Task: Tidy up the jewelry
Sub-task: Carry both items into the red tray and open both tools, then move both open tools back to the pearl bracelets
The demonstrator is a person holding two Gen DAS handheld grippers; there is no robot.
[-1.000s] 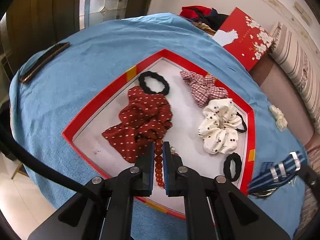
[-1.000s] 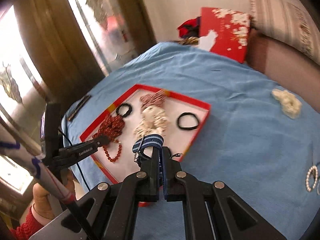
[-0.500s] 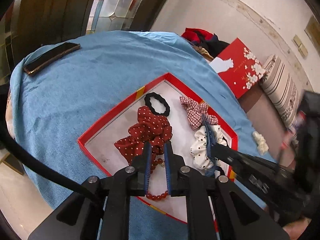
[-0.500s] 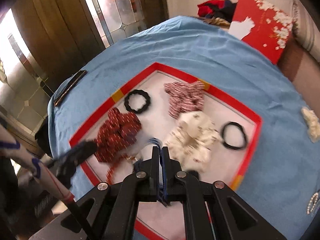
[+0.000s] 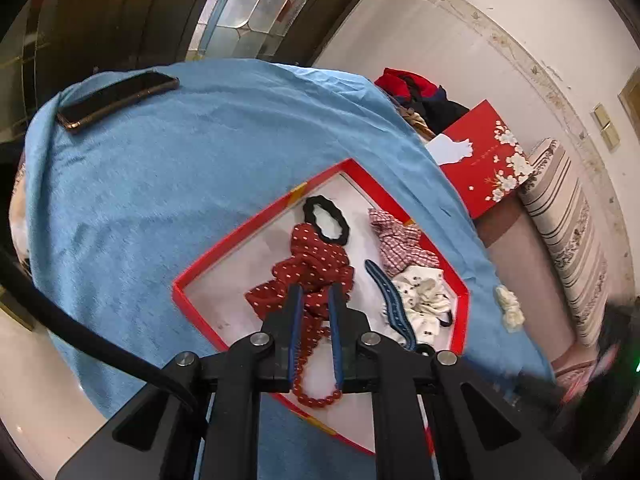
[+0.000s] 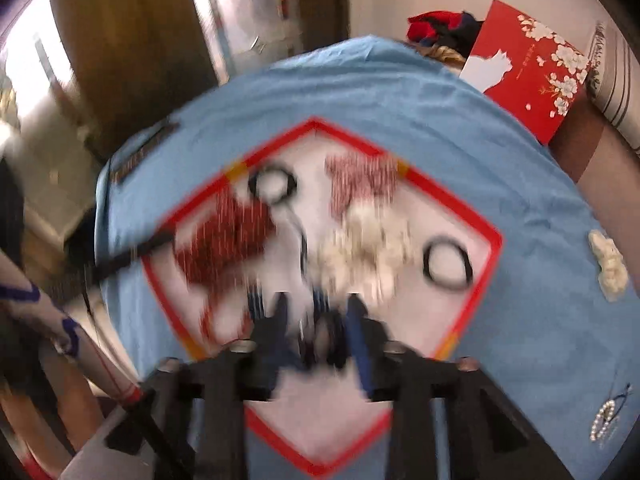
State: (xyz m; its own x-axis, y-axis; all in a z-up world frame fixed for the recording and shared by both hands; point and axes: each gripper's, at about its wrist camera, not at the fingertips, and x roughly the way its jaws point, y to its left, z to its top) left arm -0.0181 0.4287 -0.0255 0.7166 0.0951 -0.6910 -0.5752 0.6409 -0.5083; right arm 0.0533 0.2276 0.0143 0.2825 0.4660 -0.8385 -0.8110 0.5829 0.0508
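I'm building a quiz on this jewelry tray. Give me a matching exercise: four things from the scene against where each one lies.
Things:
1. phone
2. striped strap
3. pearl bracelet
4. red bead string

Places:
A. between the left gripper's fingers
B. in the tray, beside the cream scrunchie
C. on the cloth, far corner
D. on the cloth, outside the tray's near right edge

Pairs: 1-C, 2-B, 3-D, 4-A
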